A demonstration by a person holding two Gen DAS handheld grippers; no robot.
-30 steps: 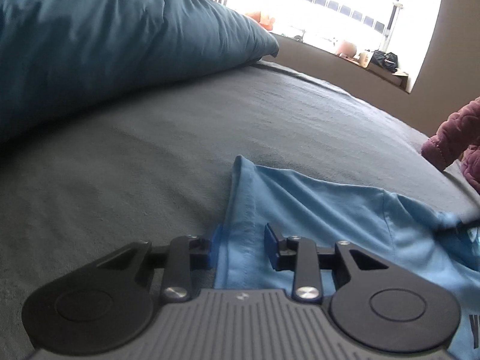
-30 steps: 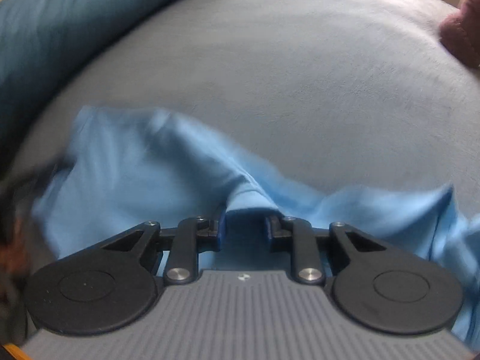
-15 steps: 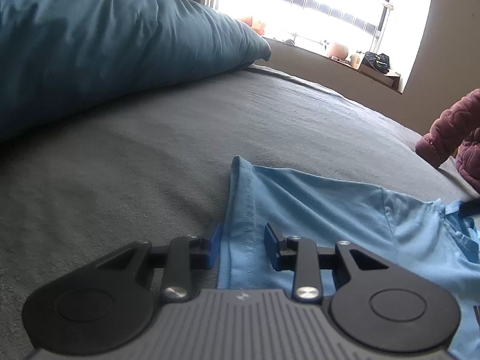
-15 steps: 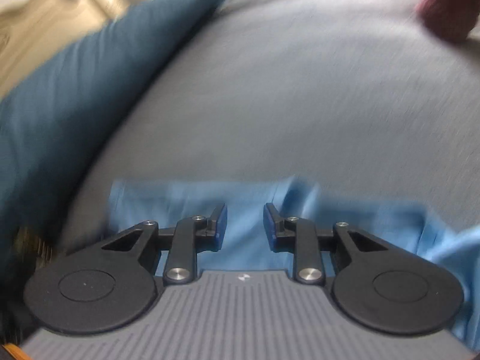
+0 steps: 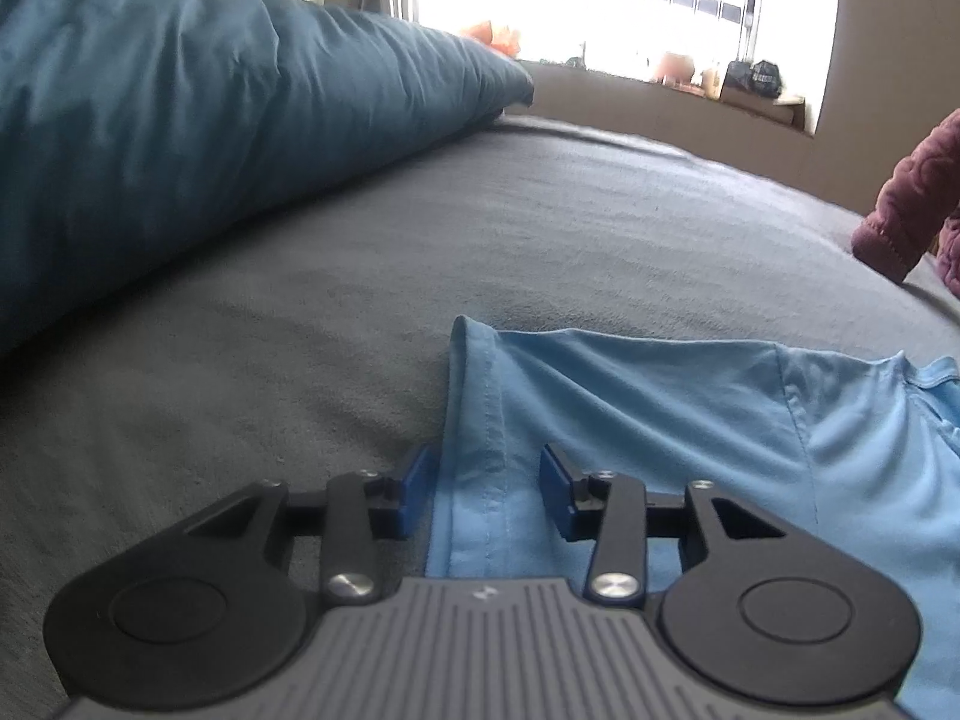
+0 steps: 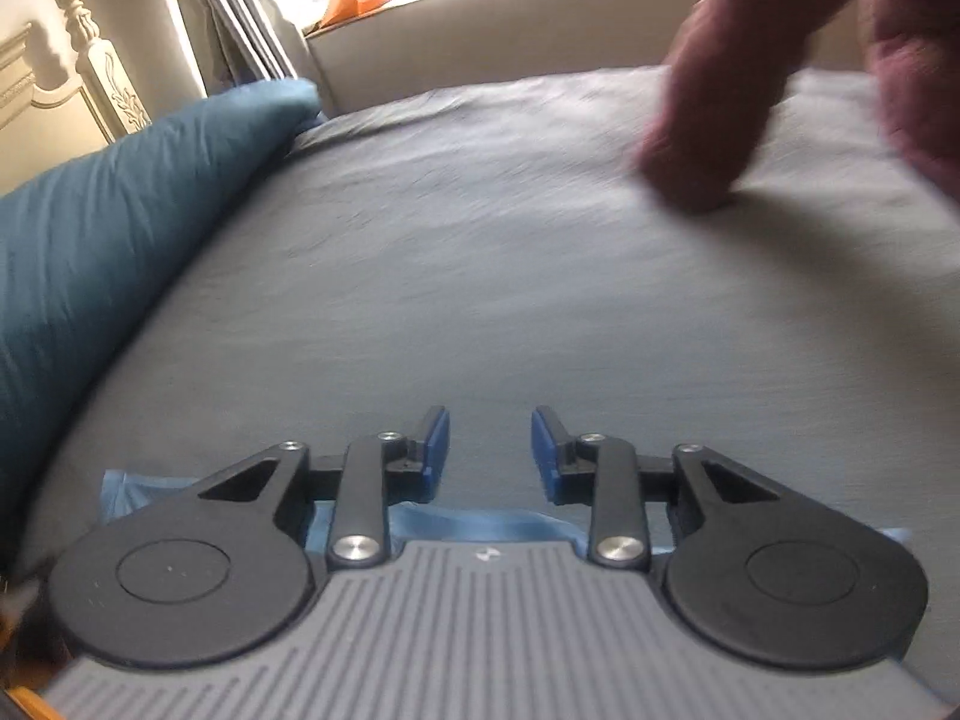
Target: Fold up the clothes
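Observation:
A light blue shirt (image 5: 660,408) lies spread on the grey bed sheet (image 5: 300,330). My left gripper (image 5: 483,468) sits low over the shirt's left hemmed edge. Its jaws are opening, the hem lies between them, and the pads (image 5: 417,480) stand clear of the cloth. My right gripper (image 6: 489,438) hangs above bare sheet (image 6: 480,270), jaws opening with nothing between them. Only a thin strip of the shirt (image 6: 480,525) shows behind its body.
A big teal pillow (image 5: 180,150) (image 6: 90,228) runs along the left side of the bed. A maroon fleece sleeve (image 5: 900,204) (image 6: 720,120) reaches in from the right. A window ledge (image 5: 660,96) and a cream headboard post (image 6: 90,60) stand beyond the bed.
My right gripper let go of the shirt's fold, rose and swung off it, jaws widening. My left gripper stayed put, its jaws widening around the hem.

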